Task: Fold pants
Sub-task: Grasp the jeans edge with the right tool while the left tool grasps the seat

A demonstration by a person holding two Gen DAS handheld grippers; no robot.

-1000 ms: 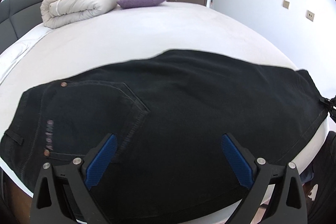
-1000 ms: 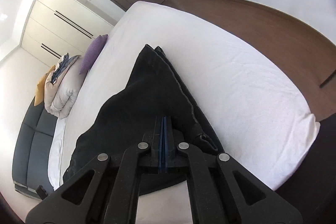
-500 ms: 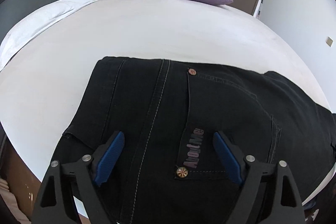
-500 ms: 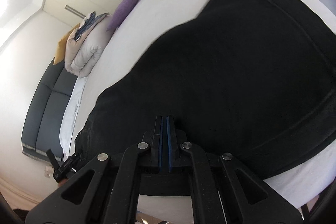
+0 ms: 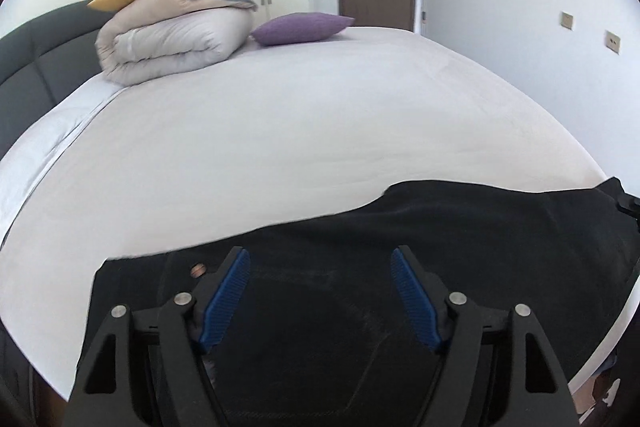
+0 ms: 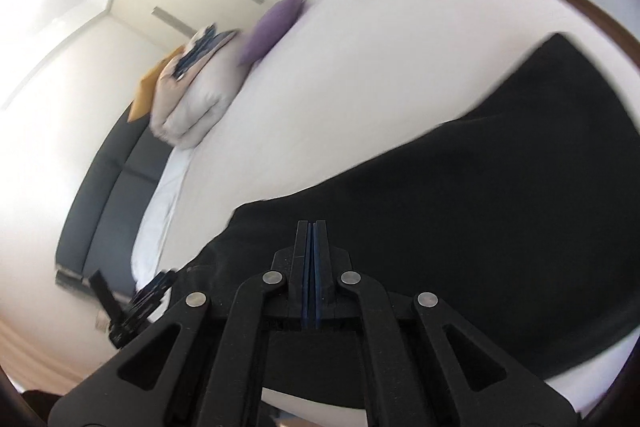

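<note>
Black jeans [image 5: 400, 267] lie across the near edge of the bed [image 5: 280, 131], filling the lower half of both frames. Left gripper [image 5: 320, 291] hovers over the waistband end, jaws wide apart, holding nothing. Right gripper [image 6: 311, 259] has jaws pressed together (fabric between them: cannot tell). Folded duvet [image 5: 172, 43] and purple pillow [image 5: 300, 28] sit upper left.

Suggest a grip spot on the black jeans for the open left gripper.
Probably the waistband corner by the copper rivet on the black jeans: left gripper is open above it, and that edge lies flat at the bed's near side. Come in low from there.
</note>
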